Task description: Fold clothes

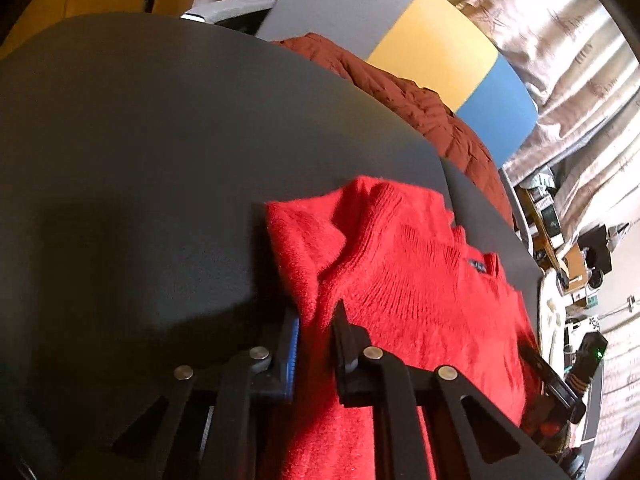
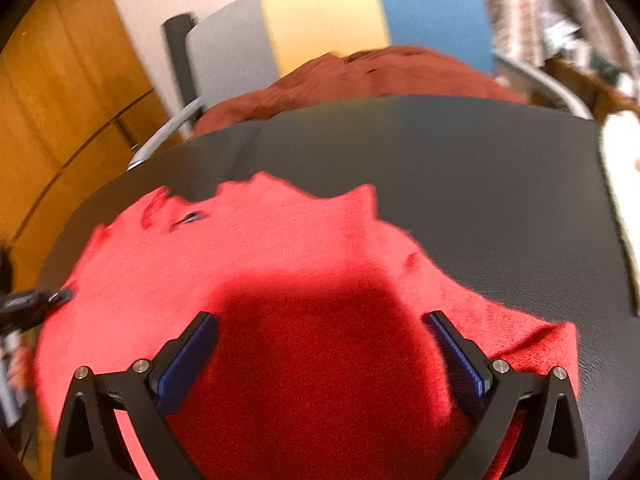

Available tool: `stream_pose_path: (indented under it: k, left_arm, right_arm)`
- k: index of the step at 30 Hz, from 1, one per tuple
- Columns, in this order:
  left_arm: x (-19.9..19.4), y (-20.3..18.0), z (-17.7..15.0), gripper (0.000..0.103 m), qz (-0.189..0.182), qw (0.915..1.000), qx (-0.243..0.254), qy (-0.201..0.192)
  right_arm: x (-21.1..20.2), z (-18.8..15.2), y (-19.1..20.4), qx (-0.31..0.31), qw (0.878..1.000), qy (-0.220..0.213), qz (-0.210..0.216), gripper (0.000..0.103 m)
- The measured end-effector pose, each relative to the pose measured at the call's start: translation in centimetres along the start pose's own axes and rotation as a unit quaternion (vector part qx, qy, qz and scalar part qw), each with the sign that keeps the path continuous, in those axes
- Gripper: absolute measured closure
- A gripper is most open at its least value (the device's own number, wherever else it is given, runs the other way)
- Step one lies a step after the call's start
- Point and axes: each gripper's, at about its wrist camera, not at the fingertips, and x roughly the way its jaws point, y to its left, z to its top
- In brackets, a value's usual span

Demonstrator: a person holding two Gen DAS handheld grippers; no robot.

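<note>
- Left wrist view: the left gripper (image 1: 316, 320) has its two black fingers drawn close with a fold of the bright red fuzzy knitted sweater (image 1: 400, 280) pinched between them, near the sweater's left edge. I judge that hold is meant for lifting or dragging that side, as a fold needs.
- Out from those fingers, the sweater lies on the dark matte tabletop (image 1: 160, 160), its ribbed collar and small dark label on the far side and one corner doubled back on itself.
- In the right wrist view, the right gripper (image 2: 320, 344) stands wide apart above the sweater's lower body, blue pads clear of the knit, holding nothing. Its shadow falls on the cloth between the fingers, so it sits close over the sweater, probably poised to pin or take it.
- The sweater is spread but rumpled, with an uneven far edge; whether a fold is being made or undone, I cannot tell.
- Beyond the sweater, past the table's far edge, a rust-brown crumpled garment (image 2: 360, 76) is heaped against a grey, yellow and blue panel (image 2: 320, 16).
</note>
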Motion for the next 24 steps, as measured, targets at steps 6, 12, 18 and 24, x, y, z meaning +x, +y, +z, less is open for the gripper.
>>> stream_pose_path:
  k: [6,12,18,24]
  left_arm:
    - [-2.2,0.2,2.3,0.091,0.003,0.9997,0.015,-0.018]
    - [-4.9,-3.1,2.8,0.091,-0.021,0.998,0.048,-0.034]
    - [-7.9,-8.4,2.1,0.091,-0.105,0.9922,0.054,-0.04]
    - [-9.4,-16.3,0.3,0.091,-0.189,0.9786,0.077,-0.027]
  right_arm:
    - [-3.4,0.4,1.0,-0.068,0.995,0.033,0.058,0.052]
    - [-4.8,-0.6,1.1,-0.121,0.99,0.048,0.056,0.059]
    - [-2.8,-2.7,0.5,-0.159,0.985,0.062,-0.012,0.078]
    - [-3.0,-3.8,-1.0,-0.108,0.994,0.03,0.012,0.078]
